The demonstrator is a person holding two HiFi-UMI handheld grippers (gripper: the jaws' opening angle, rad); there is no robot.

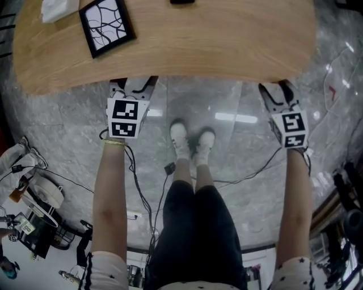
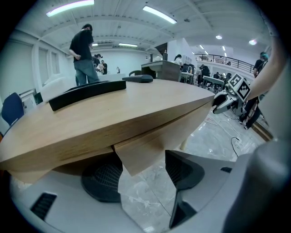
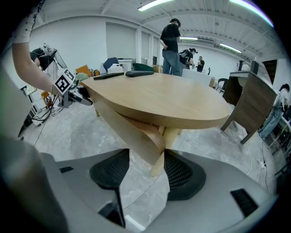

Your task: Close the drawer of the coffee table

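Note:
The oval wooden coffee table point(image 1: 227, 51) fills the top of the head view. Its drawer front is a light wooden panel point(image 2: 145, 148) under the table top's edge, seen again as a long curved panel point(image 3: 129, 129) in the right gripper view. In the head view the table top hides the drawer. My left gripper point(image 1: 133, 85) is at the table's near edge on the left, jaws open, with the panel's corner just beyond its pads point(image 2: 102, 179). At the right end, my right gripper point(image 1: 277, 90) is open too, its pads point(image 3: 182, 175) on either side of the panel's end without pressing it.
A black-framed picture point(image 1: 106, 24), white paper point(image 1: 59, 8) and a dark remote point(image 2: 138, 78) lie on the table. My shoes point(image 1: 191, 141) stand on grey marble floor with cables point(image 1: 142, 192). Equipment clutters the lower left point(image 1: 34, 221). People point(image 2: 84, 54) stand beyond the table.

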